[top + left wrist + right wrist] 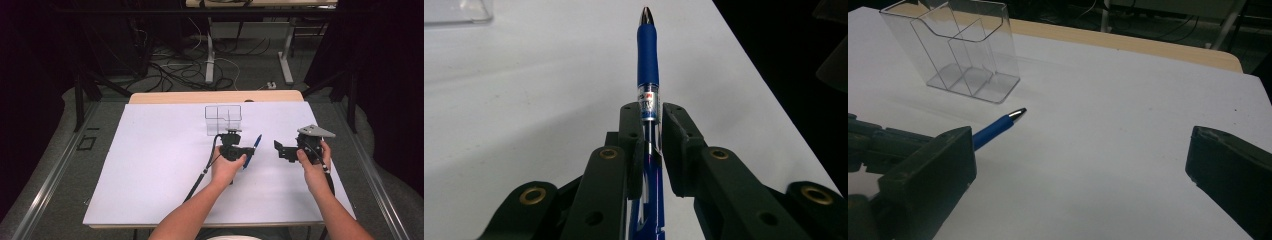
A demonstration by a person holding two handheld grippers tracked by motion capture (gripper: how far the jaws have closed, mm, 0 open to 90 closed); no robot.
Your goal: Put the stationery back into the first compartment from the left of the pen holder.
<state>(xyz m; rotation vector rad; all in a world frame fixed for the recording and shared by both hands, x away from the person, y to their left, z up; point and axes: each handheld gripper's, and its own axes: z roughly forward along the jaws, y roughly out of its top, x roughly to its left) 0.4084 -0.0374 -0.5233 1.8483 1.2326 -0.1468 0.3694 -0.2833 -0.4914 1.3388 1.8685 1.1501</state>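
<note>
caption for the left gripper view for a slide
Left gripper shut on a blue pen, tip forward over the white table.

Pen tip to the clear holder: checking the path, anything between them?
Nothing: bare white table separates the pen tip from the clear holder, as the right gripper view shows.

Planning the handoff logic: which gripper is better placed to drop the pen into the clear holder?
Left. The left gripper is shut on the blue pen, tip pointing away, and sits just in front of the clear holder. The right gripper is open, holds nothing, and is farther to the side.
</note>
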